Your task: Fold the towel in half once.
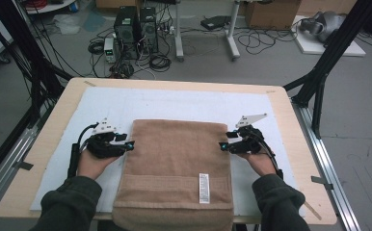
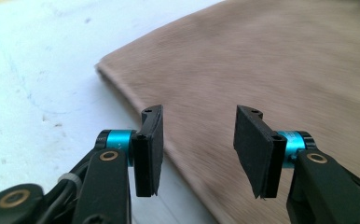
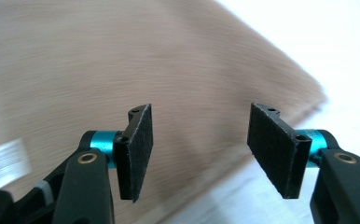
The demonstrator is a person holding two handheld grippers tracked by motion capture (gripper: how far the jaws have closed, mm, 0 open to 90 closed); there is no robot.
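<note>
High view: folded tan towel [image 1: 174, 168], seemingly flat.

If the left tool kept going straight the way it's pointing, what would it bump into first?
Most likely the brown towel. The left tool points at the towel's side edge with its jaws open and nothing between them. How far above the cloth it sits is hard to tell.
</note>
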